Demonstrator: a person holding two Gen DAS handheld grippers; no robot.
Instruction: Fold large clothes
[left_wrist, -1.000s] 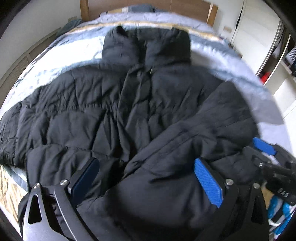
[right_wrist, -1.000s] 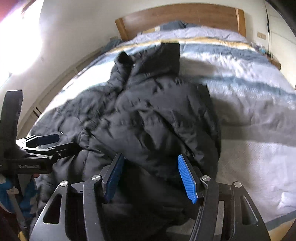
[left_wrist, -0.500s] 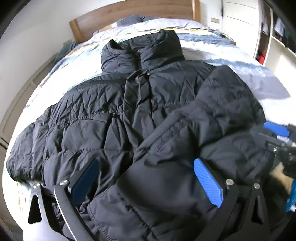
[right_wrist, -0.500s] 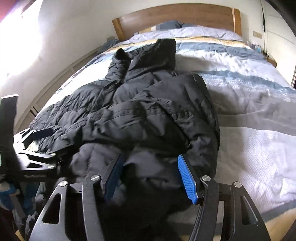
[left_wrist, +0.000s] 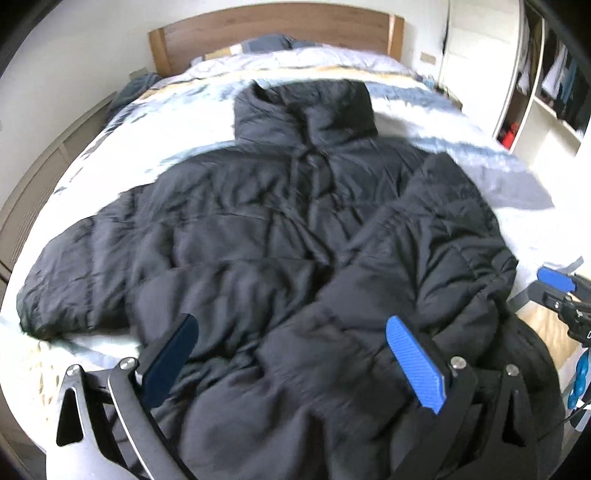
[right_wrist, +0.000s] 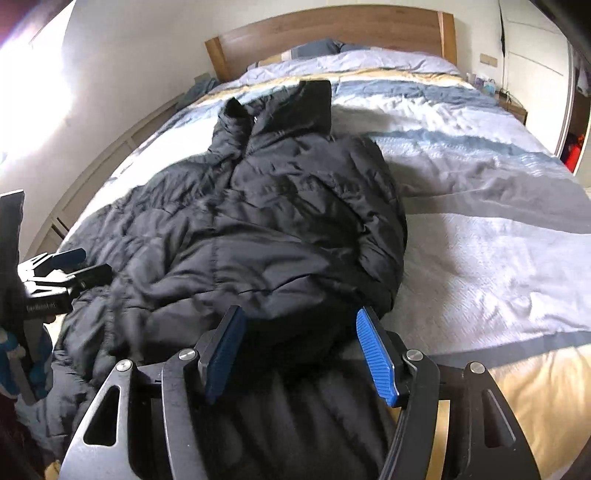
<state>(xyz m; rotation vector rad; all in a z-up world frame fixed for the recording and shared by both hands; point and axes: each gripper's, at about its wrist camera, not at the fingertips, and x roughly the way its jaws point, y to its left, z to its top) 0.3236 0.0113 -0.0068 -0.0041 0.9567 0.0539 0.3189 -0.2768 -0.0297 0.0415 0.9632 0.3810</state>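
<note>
— Both grippers have drawn back toward the foot of the bed (right_wrist: 480, 229) since the earlier frames, so more of the black puffer jacket (left_wrist: 266, 229) shows in each view; the jacket itself lies much as it did.

— How far has the fold got?

— One step, by the look of it. The jacket lies front-up on the striped duvet (right_wrist: 424, 110), collar (left_wrist: 303, 107) toward the headboard (right_wrist: 332, 33). Its right sleeve (left_wrist: 436, 236) is laid in across the chest. The left sleeve (left_wrist: 74, 273) is stretched out flat to the side, unfolded.

— And the grippers?

— The left gripper (left_wrist: 291, 354) hangs over the hem with jaws spread wide, holding nothing. The right gripper (right_wrist: 299, 350) has jaws spread too, over the near edge of the folded side; fabric sits between them, but they do not look to be pinching it.

— What remains?

— Probably the left sleeve brought in, then the body doubled from hem to collar. Less than half done, as a judgement.
</note>
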